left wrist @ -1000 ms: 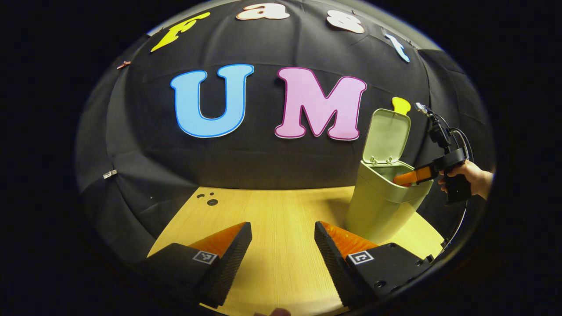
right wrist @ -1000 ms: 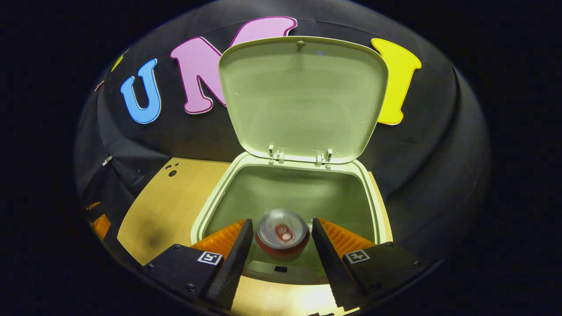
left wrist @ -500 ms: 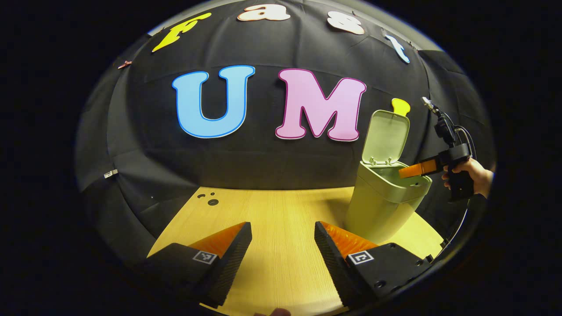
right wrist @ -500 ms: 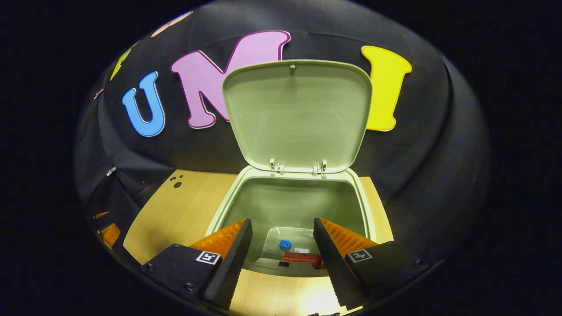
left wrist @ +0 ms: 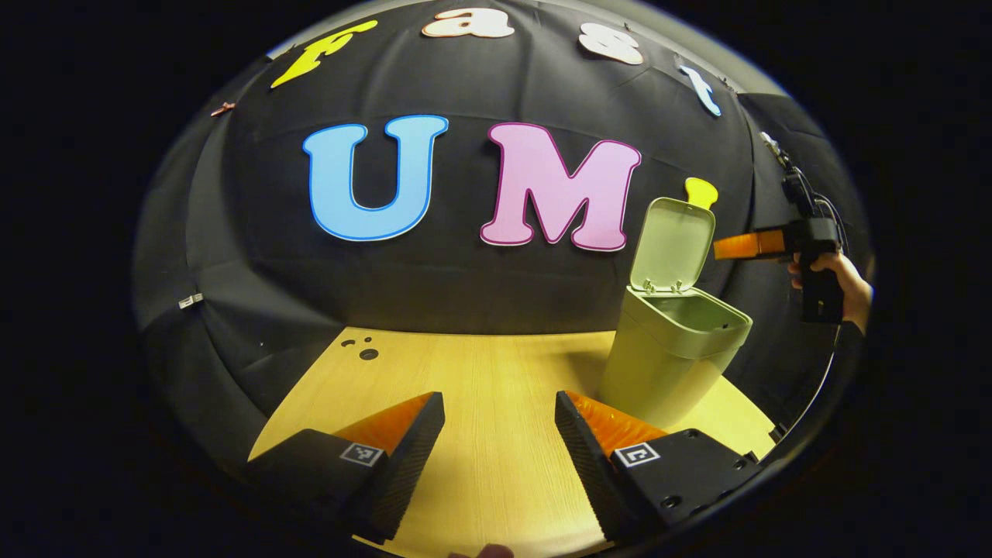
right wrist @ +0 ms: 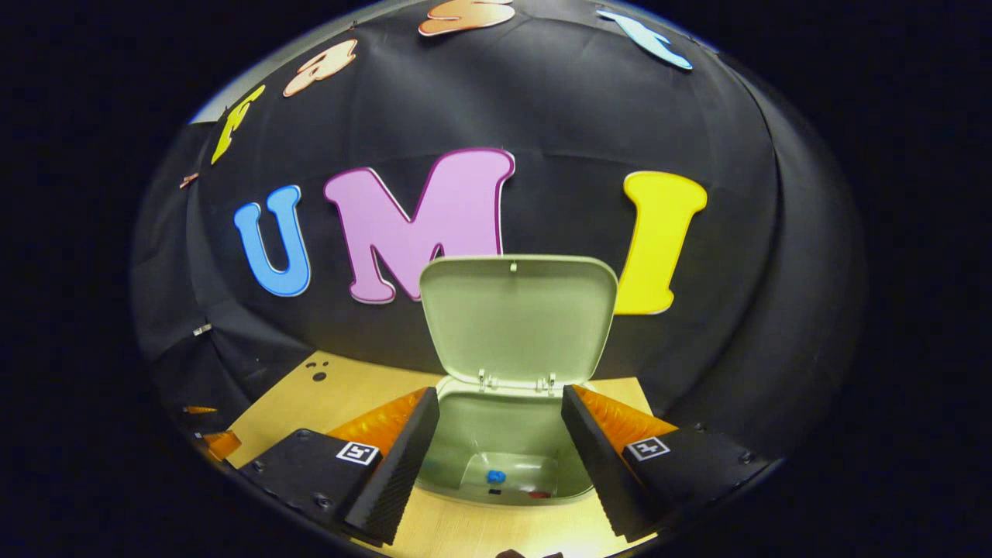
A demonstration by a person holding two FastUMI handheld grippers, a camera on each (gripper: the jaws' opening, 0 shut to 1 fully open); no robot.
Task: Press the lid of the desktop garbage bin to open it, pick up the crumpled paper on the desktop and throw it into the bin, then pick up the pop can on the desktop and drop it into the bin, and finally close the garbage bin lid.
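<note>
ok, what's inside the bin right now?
In the right gripper view, the open bin shows a small blue scrap and a sliver of something red on its floor. The near wall hides the rest.

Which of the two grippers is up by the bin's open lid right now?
The right gripper, held in a hand beside the raised lid. The left gripper is low over the table.

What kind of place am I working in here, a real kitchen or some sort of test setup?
Most likely a staged recording booth, not a kitchen: black cloth wall hung as a backdrop, a bare light wooden tabletop, and a pale green plastic desktop bin with its lid standing open.
</note>
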